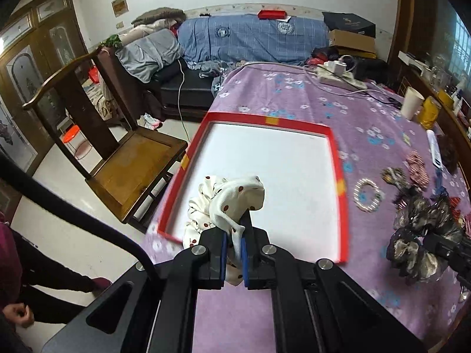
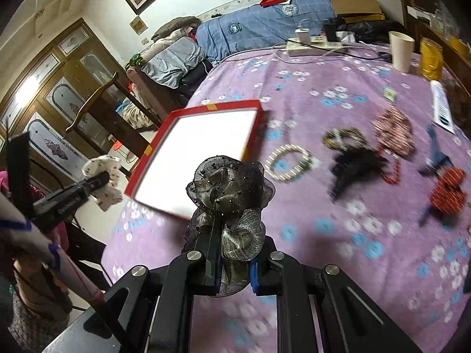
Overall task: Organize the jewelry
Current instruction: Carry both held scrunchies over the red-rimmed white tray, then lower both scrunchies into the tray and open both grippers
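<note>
Scrunchies in both your claws.
Left claw [image 1: 234,245] grips white dotted scrunchie [image 1: 226,203] over red tray [image 1: 335,158]; right claw [image 2: 232,260] grips dark sheer scrunchie [image 2: 228,188].

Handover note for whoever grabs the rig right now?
Left tongs: shut on the white dotted scrunchie, at the red tray's near-left corner.
Right tongs: shut on the dark mesh scrunchie, in front of the tray.
Tray interior looks bare, nothing set down.
On the cloth right of it: pearl bracelet, striped scrunchie, a few more blurred pieces.
Left: both held scrunchies, then the rest.
</note>
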Action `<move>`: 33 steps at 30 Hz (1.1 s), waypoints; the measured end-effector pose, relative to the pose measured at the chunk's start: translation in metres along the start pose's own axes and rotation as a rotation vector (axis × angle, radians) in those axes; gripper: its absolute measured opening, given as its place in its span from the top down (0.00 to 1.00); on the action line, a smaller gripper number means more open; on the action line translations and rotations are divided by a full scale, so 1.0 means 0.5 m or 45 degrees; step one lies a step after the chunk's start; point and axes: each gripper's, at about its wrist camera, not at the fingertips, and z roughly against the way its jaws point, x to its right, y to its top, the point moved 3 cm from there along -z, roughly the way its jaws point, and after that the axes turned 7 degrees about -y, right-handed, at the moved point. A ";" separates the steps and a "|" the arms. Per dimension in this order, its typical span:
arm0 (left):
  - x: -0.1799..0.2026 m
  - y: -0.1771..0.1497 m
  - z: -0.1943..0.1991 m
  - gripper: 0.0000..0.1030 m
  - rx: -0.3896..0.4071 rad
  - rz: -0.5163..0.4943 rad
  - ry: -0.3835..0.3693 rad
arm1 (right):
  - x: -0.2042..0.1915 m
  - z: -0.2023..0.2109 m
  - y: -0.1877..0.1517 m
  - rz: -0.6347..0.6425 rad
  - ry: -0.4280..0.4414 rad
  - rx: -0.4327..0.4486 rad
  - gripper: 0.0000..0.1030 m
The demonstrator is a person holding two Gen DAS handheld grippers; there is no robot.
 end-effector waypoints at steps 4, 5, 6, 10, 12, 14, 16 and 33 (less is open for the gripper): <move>-0.052 0.057 -0.075 0.93 -0.037 -0.011 -0.041 | -0.051 -0.055 0.064 0.002 0.004 0.008 0.85; -0.062 0.072 -0.096 0.93 -0.049 -0.016 -0.055 | -0.063 -0.069 0.078 0.000 0.004 0.010 0.85; -0.069 0.085 -0.116 0.93 -0.060 -0.019 -0.068 | -0.080 -0.094 0.103 -0.001 0.001 0.012 0.85; -0.095 0.135 -0.200 0.93 -0.103 -0.019 -0.100 | -0.120 -0.180 0.170 0.003 -0.010 0.005 0.85; -0.104 0.158 -0.245 0.93 -0.129 -0.012 -0.113 | -0.133 -0.229 0.197 -0.016 0.008 -0.024 0.85; -0.114 0.174 -0.288 0.93 -0.151 -0.003 -0.123 | -0.141 -0.280 0.222 -0.043 0.022 -0.057 0.85; -0.122 0.184 -0.324 0.93 -0.172 -0.002 -0.114 | -0.146 -0.327 0.244 -0.069 0.024 -0.083 0.85; -0.130 0.210 -0.359 0.49 -0.134 -0.026 -0.128 | -0.122 -0.407 0.305 -0.107 -0.146 -0.082 0.48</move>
